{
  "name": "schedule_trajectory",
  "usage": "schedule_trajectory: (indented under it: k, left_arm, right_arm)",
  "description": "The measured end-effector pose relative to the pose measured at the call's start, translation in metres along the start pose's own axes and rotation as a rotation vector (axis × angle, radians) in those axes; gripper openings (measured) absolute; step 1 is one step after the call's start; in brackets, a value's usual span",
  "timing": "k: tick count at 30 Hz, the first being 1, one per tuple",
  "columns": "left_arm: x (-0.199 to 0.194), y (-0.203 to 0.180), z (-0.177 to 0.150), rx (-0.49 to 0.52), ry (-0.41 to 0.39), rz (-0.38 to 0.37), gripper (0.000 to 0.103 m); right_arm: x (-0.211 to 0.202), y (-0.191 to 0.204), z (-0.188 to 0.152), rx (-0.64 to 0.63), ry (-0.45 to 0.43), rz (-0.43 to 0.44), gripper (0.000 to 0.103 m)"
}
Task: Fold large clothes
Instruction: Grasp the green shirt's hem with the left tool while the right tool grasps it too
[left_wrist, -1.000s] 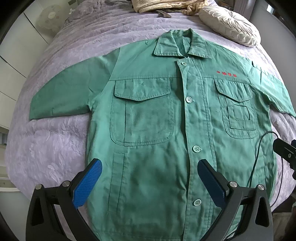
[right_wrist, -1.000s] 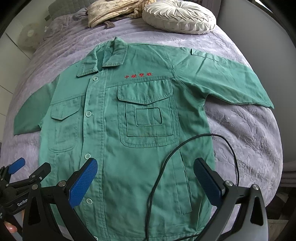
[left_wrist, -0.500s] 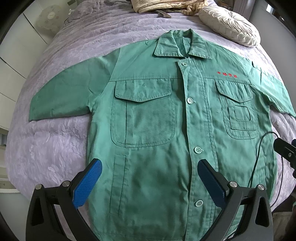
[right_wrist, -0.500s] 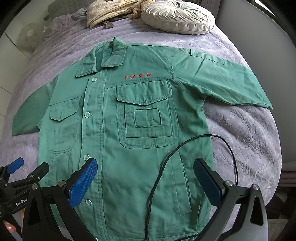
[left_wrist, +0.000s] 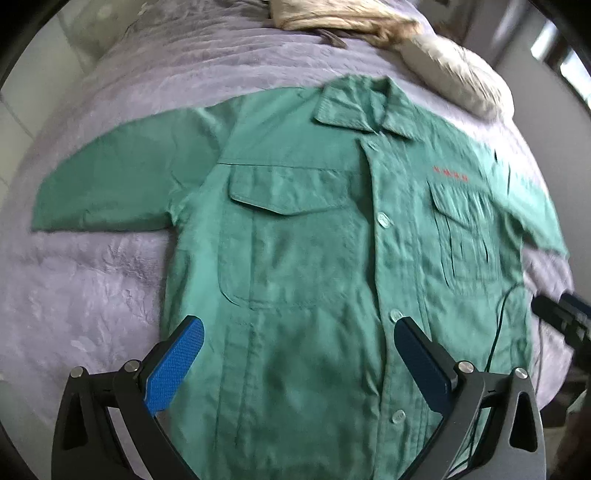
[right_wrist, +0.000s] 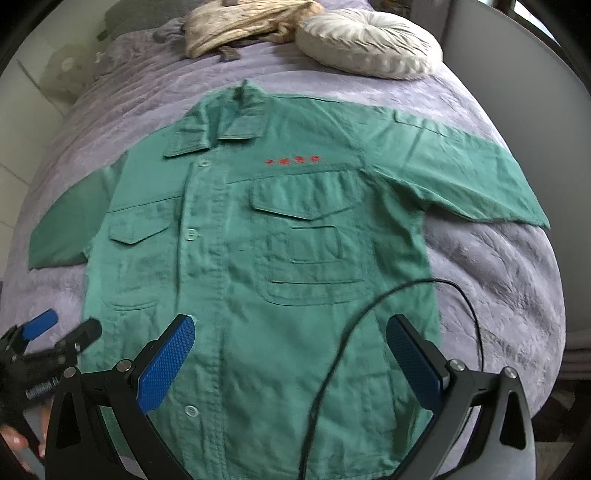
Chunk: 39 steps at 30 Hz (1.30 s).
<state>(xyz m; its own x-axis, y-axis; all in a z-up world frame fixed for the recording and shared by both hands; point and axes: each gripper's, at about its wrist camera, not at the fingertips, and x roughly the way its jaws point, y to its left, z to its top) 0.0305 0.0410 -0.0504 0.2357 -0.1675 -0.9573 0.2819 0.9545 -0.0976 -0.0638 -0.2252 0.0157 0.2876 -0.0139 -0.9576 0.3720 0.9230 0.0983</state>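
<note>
Shirt (left_wrist: 306, 266) spread flat, buttoned, across the purple bed (left_wrist: 92, 295), left tool (left_wrist: 299, 350) spread wide over its hem, right tool (right_wrist: 291, 347) likewise released, gripping nothing.

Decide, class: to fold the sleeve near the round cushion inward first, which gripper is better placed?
Right, probably. The right gripper, jaws open, hovers over the green shirt on the side of that sleeve near the round cushion. The left gripper, also open, faces the opposite sleeve.

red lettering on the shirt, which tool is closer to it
Right. The right tool hangs over the hem on the red lettering side; the left tool is across the button placket.
</note>
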Motion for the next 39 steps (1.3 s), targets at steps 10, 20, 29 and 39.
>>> schedule_trajectory:
  k: [10, 20, 29, 39]
  left_arm:
    - [0.031, 0.200, 0.041, -0.299, -0.153, 0.099, 0.103]
    - [0.095, 0.354, 0.065, -0.644, -0.203, 0.020, 0.103]
    - [0.093, 0.369, 0.088, -0.676, -0.282, -0.013, 0.005]
    - [-0.004, 0.245, 0.127, -0.234, -0.478, -0.117, 0.005]
  right_arm:
    - [0.035, 0.087, -0.003, -0.145, 0.080, 0.049, 0.103]
    - [0.070, 0.150, -0.006, -0.216, 0.156, 0.084, 0.103]
    - [0.080, 0.163, 0.000, -0.217, 0.166, 0.076, 0.103]
    - [0.069, 0.136, 0.009, -0.121, 0.099, 0.104, 0.103]
